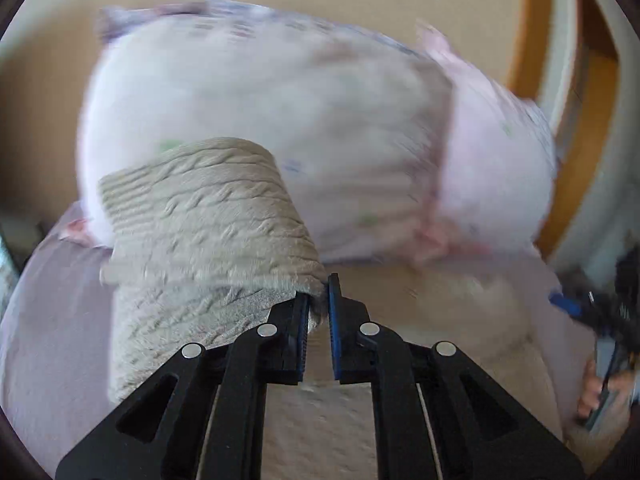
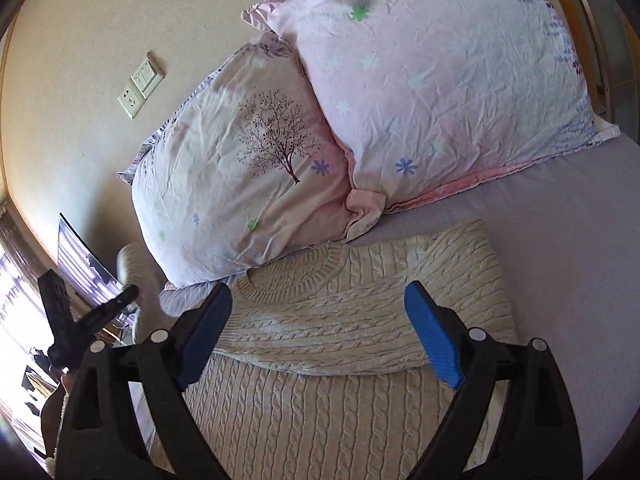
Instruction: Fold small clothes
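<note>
A cream cable-knit sweater (image 2: pixel 344 320) lies on the lilac bed sheet (image 2: pixel 560 240), its neck toward the pillows and one sleeve folded across the chest. My right gripper (image 2: pixel 320 336) is open and empty, hovering over the sweater's chest. My left gripper (image 1: pixel 319 308) is shut on the edge of the other sleeve (image 1: pixel 208 216), which hangs lifted and draped to the left of the jaws. The left wrist view is motion-blurred. The left gripper also shows at the left edge of the right wrist view (image 2: pixel 92 316).
Two pink floral pillows (image 2: pixel 420 80) (image 2: pixel 240 160) lie against the beige wall (image 2: pixel 80 40) just beyond the sweater. A wall socket and switch (image 2: pixel 140 84) sit on the wall. A wooden frame (image 1: pixel 576 120) shows at the right. The right gripper appears at the right edge of the left wrist view (image 1: pixel 600 320).
</note>
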